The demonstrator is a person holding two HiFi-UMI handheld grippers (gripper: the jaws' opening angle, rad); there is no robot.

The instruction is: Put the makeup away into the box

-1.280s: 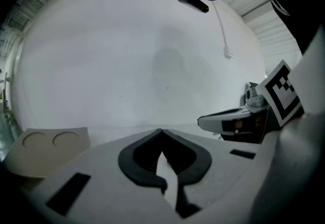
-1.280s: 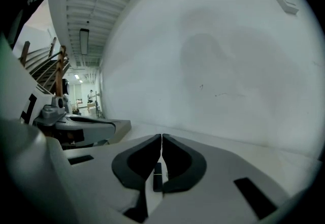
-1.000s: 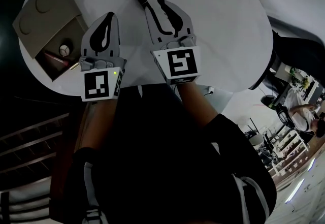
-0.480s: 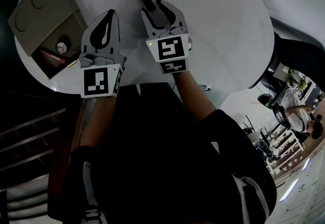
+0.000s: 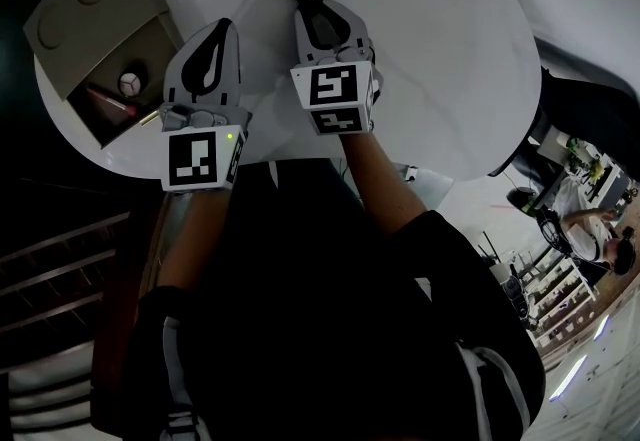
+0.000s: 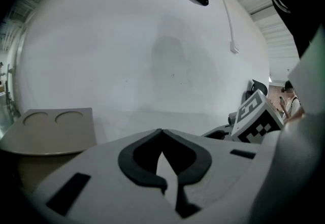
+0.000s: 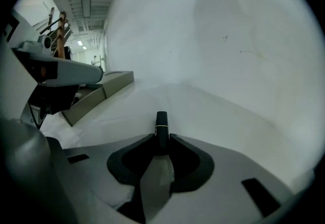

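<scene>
Round white table (image 5: 450, 49): largest thing in view, bare except near its left edge.
Beige cardboard box (image 5: 100, 29): at the table's left edge, open, lid with two round recesses folded back; a small white round item (image 5: 129, 83) and a pinkish stick (image 5: 105, 99) already inside.
Left gripper (image 6: 161, 130): jaws together, nothing between them; held above the table between box and right gripper.
Right gripper (image 7: 162, 139): jaws closing, tips on either side of the makeup and seemingly pressing its sides.
Slim black tube (image 7: 161, 124): thin gold band round its middle, lying on the table well apart from the box, near end between the right gripper's tips, far end pointing away.
Step in hand: judged to be the pick-up of this tube.
Next move: calls for a firm squeeze, a lift clear of the table, then a carry leftward past the left gripper to the open compartment; round tube likely to roll or twist if pinched off-centre.
</scene>
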